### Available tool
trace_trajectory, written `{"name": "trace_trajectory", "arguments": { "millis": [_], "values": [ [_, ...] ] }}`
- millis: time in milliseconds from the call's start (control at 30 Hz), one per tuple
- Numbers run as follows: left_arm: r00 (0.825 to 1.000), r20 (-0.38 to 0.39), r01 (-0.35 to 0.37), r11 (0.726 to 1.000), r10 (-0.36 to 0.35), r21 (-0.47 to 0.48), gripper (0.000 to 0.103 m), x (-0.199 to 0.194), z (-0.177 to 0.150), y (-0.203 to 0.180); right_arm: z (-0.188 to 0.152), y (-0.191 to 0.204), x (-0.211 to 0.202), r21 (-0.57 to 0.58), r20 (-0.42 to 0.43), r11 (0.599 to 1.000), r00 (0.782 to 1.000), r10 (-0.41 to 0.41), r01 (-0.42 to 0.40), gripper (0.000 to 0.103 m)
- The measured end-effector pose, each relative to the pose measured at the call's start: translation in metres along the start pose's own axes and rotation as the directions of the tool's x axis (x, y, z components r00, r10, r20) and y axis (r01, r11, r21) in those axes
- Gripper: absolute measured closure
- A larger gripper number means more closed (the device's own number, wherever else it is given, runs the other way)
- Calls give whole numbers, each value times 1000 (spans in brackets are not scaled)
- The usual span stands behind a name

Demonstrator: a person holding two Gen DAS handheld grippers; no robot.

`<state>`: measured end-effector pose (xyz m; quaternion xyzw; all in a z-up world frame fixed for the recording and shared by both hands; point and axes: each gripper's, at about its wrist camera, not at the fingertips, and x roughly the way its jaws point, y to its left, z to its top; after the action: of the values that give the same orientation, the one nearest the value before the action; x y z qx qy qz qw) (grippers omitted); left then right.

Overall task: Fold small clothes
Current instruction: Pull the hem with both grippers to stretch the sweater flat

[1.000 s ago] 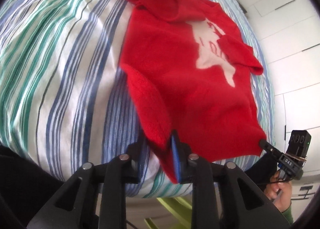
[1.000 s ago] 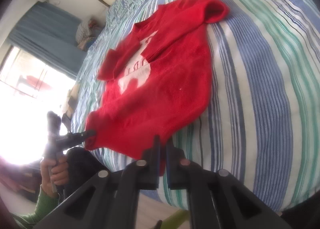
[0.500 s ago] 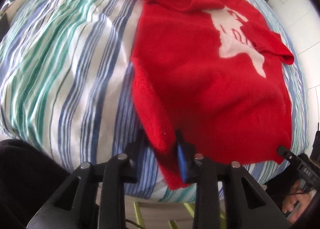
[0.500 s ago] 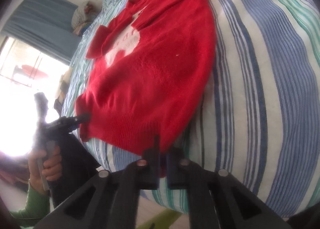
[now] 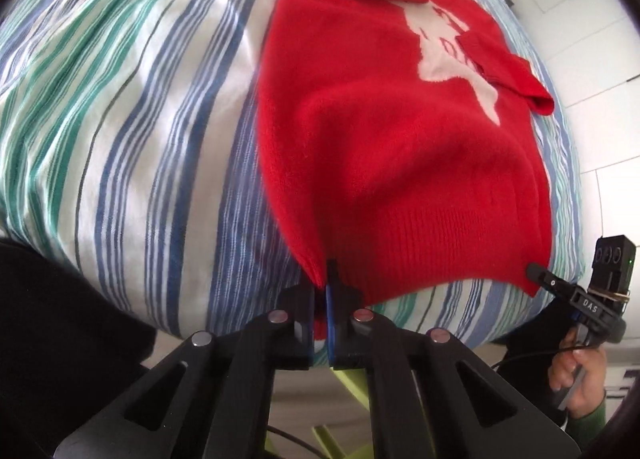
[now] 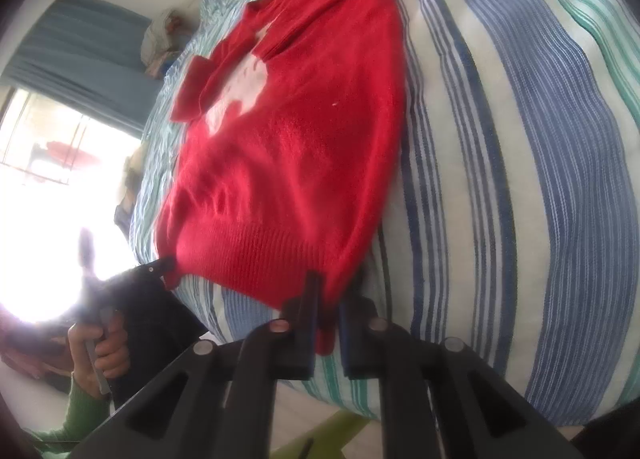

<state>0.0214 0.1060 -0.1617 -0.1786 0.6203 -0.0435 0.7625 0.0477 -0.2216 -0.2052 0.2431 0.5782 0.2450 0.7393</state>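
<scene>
A small red knit sweater (image 5: 384, 131) with a white front design lies spread on the striped bed, hem toward me. My left gripper (image 5: 325, 299) is shut on the hem's left corner. My right gripper (image 6: 326, 313) holds the hem's other corner, its jaws a little apart with red cloth between them. Each gripper shows in the other's view, the right one (image 5: 540, 279) at the hem's right corner, the left one (image 6: 162, 265) at the hem's left corner. The sweater (image 6: 296, 127) has both sleeves folded in over its chest.
The bed has a blue, green and white striped cover (image 5: 132, 107) and its near edge is just below the hem. White cupboards (image 5: 592, 39) stand to the right. A bright window (image 6: 48, 187) and blue curtain (image 6: 84, 47) are to the left. A green stool (image 5: 352, 383) sits below.
The left gripper has closed on the hem corner. The hem has been drawn flat and taut toward me, and the side flap that stood folded up now lies flat.
</scene>
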Motion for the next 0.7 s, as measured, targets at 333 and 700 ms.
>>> {"name": "trace_trajectory", "arguments": {
  "millis": [333,700],
  "values": [
    [978,-66,-189,976,197,110,101,5,-10,8,-14,-18,-28,3,-82,979,976,-201,202,99],
    [959,-77,-267,960,273,81,101,45,13,-2,-11,-36,0,-4,-112,968,962,-249,250,102]
  ]
}}
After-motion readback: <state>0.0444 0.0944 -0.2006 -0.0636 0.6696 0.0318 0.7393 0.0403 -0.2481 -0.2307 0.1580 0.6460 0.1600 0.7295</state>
